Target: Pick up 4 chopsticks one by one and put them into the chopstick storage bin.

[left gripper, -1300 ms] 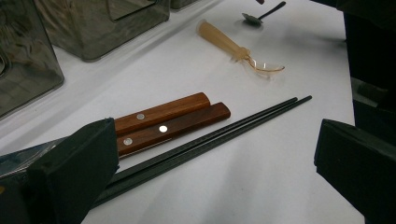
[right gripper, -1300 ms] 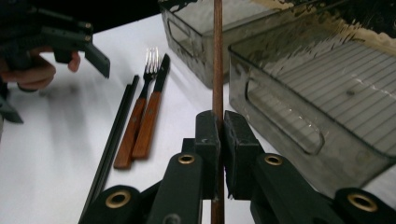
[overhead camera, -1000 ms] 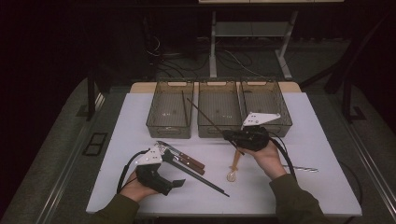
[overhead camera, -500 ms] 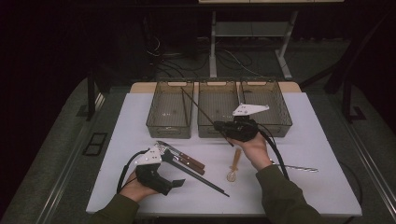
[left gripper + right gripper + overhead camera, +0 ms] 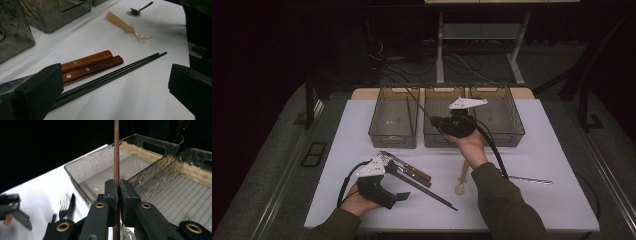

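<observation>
My right gripper (image 5: 438, 121) is shut on a thin brown stick (image 5: 416, 101), held above the front of the middle clear bin (image 5: 435, 140). In the right gripper view the pads (image 5: 111, 192) pinch the stick (image 5: 116, 150), which rises upright over the bins. My left gripper (image 5: 397, 181) rests on the white table near the front left, its jaws wide open with nothing gripped. Just beyond its jaws lie two wooden-handled knives (image 5: 90, 65) and a pair of black chopsticks (image 5: 117, 73). An amber plastic spoon (image 5: 125, 25) lies farther off.
Three clear bins stand in a row at the back: left (image 5: 392, 144), middle, and right (image 5: 511, 136). A metal spoon (image 5: 532, 180) lies at the right by the person's right sleeve. The knives (image 5: 410, 172) and the black chopsticks (image 5: 428, 192) sit mid-table.
My right gripper has carried the stick away from the person and slightly left, from over the table to the middle bin. The left gripper has stayed still.
</observation>
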Demonstrator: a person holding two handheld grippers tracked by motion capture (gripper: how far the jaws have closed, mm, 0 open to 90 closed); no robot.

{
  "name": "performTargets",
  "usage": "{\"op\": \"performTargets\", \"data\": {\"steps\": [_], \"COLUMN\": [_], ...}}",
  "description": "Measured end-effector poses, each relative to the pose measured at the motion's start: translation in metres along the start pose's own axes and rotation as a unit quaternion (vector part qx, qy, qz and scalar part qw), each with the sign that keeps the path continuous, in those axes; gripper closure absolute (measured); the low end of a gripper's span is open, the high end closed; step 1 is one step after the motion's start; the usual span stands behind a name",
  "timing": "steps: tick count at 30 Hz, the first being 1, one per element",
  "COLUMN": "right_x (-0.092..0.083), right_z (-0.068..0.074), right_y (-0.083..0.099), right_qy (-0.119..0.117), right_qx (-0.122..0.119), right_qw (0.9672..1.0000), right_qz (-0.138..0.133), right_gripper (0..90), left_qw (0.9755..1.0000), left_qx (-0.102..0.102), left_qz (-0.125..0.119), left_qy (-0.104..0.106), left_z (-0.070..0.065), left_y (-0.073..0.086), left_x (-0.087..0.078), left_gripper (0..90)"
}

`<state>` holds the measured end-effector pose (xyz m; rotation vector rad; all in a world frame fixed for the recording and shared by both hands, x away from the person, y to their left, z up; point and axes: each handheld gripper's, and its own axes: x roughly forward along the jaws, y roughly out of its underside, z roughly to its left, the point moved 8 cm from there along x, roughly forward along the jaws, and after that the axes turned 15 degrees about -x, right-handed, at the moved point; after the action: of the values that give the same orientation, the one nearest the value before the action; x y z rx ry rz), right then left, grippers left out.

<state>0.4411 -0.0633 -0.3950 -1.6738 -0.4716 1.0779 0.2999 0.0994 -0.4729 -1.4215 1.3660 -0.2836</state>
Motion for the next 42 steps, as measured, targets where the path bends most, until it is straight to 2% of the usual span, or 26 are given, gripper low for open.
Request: {"op": "performTargets", "data": {"steps": [9, 19, 22, 27, 36, 42], "right_x": [0.024, 0.066, 0.074, 0.096, 0.125, 0.132], "right_z": [-0.003, 0.009, 0.01, 0.012, 0.019, 0.021], "right_y": [-0.019, -0.037, -0.039, -0.045, -0.039, -0.029], "right_qy": [0.009, 0.003, 0.005, 0.008, 0.01, 0.015], "right_qx": [0.009, -0.001, 0.001, 0.006, 0.008, 0.007], "right_qw": [0.9999, 0.9999, 0.9999, 0.9998, 0.9992, 0.9984], "right_qz": [-0.002, 0.01, 0.013, 0.017, 0.038, 0.055], "right_gripper": [84.7, 84.7, 84.7, 84.7, 84.6, 84.6], "left_qw": [1.0, 1.0, 1.0, 0.9999, 0.9999, 0.9999], "left_qx": [0.001, 0.007, 0.006, 0.004, 0.003, 0.005], "left_qz": [0.001, 0.004, 0.003, 0.002, -0.002, -0.002], "left_qy": [0.001, 0.003, 0.005, 0.01, 0.012, 0.013], "left_z": [-0.001, -0.001, -0.002, -0.003, -0.002, -0.002], "left_y": [0.0, 0.0, 0.0, 0.0, -0.001, -0.001], "left_x": [0.0, 0.0, 0.0, -0.001, -0.002, -0.002], "left_gripper": [0.0, 0.0, 0.0, 0.0, 0.0, 0.0]}}
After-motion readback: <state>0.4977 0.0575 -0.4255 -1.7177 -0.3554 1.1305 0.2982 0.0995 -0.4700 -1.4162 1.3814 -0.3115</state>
